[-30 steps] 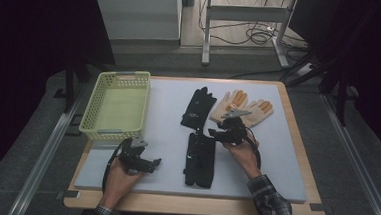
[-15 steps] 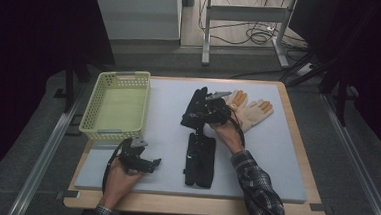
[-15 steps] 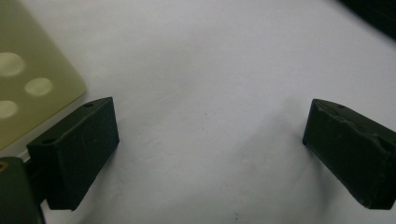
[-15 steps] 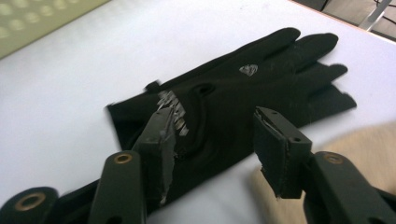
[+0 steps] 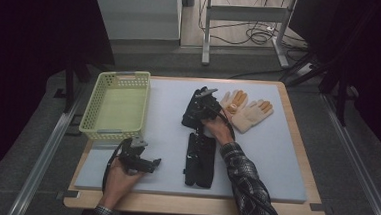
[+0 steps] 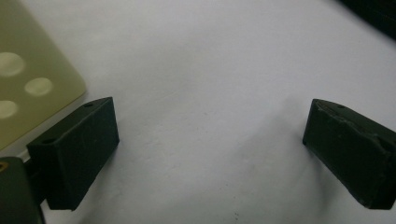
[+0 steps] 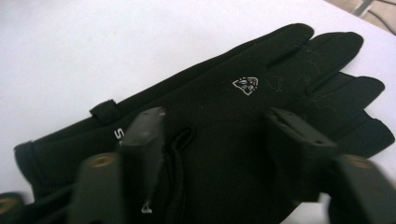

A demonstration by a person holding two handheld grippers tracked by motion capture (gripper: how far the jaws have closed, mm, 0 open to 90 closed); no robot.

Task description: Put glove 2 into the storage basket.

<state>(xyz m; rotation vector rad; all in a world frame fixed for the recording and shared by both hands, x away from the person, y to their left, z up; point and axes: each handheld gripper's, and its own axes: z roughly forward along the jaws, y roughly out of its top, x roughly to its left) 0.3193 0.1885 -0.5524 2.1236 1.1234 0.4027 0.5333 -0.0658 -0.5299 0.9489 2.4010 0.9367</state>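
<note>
A black glove with a small white logo lies flat at the middle back of the grey mat. My right gripper is low over it. In the right gripper view the glove runs under both jaws, and the right gripper straddles its back. The jaws are apart and have just been closing a little, with no visible pinch on the fabric. Near the mat's front left, my left gripper rests in the hand. It is open with bare mat between the jaws.
Another black glove lies nearer the front, just below the first one. Two tan gloves lie to the right of the right gripper. A pale green basket stands at the back left, and its corner is close to the left gripper.
My right gripper moved left from the tan gloves to over the black glove at the back. The left hand stayed where it was.
</note>
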